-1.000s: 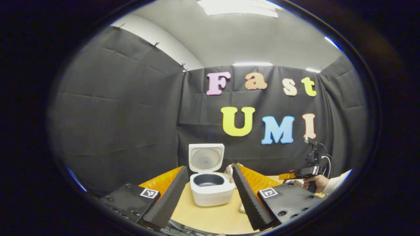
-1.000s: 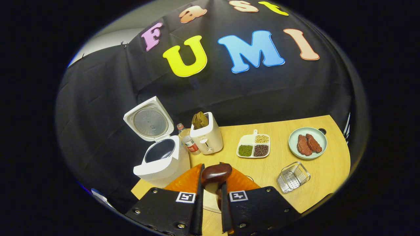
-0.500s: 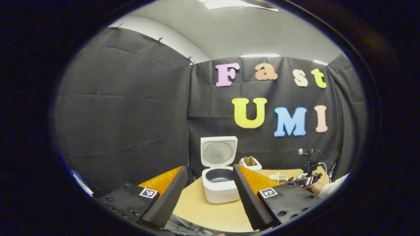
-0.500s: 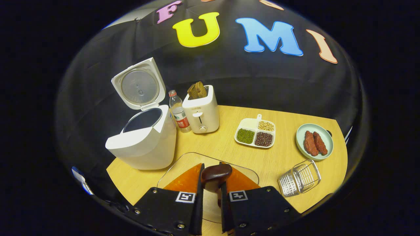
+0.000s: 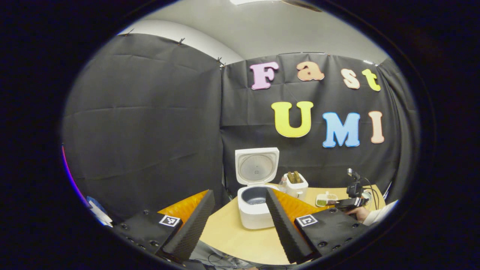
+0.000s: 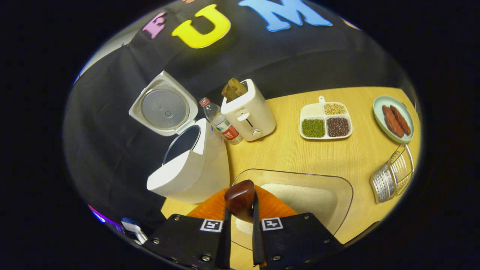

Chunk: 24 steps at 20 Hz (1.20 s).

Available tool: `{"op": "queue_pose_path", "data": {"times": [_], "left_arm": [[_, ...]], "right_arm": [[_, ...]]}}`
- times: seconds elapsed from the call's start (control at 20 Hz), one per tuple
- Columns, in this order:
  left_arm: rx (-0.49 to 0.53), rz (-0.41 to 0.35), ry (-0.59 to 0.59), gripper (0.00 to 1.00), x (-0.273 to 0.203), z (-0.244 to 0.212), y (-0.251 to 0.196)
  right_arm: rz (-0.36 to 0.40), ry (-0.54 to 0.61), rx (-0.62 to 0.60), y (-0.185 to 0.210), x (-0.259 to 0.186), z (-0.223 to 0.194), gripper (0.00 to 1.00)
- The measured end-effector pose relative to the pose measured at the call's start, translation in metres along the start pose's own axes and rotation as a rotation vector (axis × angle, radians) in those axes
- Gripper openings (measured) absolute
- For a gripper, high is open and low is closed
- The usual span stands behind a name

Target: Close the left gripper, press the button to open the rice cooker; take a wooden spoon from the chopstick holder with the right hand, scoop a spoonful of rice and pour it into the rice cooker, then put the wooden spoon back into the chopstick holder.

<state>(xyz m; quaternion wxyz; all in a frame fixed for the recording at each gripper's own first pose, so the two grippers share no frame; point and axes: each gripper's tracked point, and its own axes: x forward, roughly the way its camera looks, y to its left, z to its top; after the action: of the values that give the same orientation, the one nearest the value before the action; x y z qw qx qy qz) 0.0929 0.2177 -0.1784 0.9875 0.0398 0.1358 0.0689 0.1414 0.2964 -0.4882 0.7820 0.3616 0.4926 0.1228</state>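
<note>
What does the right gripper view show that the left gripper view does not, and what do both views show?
Right gripper view: the clear rice container, the wire chopstick holder, and the right tool shut on the wooden spoon.

Left gripper view: the open left tool and a hand holding the other tool.

Both: the rice cooker with lid up, and the toaster.

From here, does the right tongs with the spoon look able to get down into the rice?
Probably yes. The right tongs grip the wooden spoon directly above the clear tray of rice, which is uncovered, with nothing between them. The rice cooker stands off to the side.
</note>
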Motion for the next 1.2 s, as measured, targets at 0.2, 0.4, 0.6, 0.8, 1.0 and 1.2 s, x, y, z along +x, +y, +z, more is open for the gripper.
{"op": "queue_pose_path", "data": {"times": [0.2,0.4,0.6,0.8,1.0,1.2], "left_arm": [[0.033,0.022,0.003,0.92,-0.004,0.005,0.003],[0.06,0.012,0.014,0.93,0.003,0.009,-0.009],[0.085,-0.013,0.0,0.94,0.01,0.018,-0.023],[0.088,-0.019,-0.003,0.94,0.012,0.02,-0.026],[0.082,-0.004,0.002,0.94,0.01,0.016,-0.017],[0.056,0.024,0.004,0.94,0.008,0.015,-0.002]], "right_arm": [[0.088,-0.03,0.27,-0.022,-0.002,0.023,0.23],[0.14,-0.071,0.402,-0.039,-0.009,0.04,0.23],[0.192,-0.099,0.488,-0.039,-0.022,0.052,0.23],[0.249,-0.113,0.538,-0.028,-0.036,0.065,0.23],[0.314,-0.132,0.601,-0.008,-0.054,0.085,0.23],[0.372,-0.143,0.629,0.028,-0.066,0.108,0.23]]}}
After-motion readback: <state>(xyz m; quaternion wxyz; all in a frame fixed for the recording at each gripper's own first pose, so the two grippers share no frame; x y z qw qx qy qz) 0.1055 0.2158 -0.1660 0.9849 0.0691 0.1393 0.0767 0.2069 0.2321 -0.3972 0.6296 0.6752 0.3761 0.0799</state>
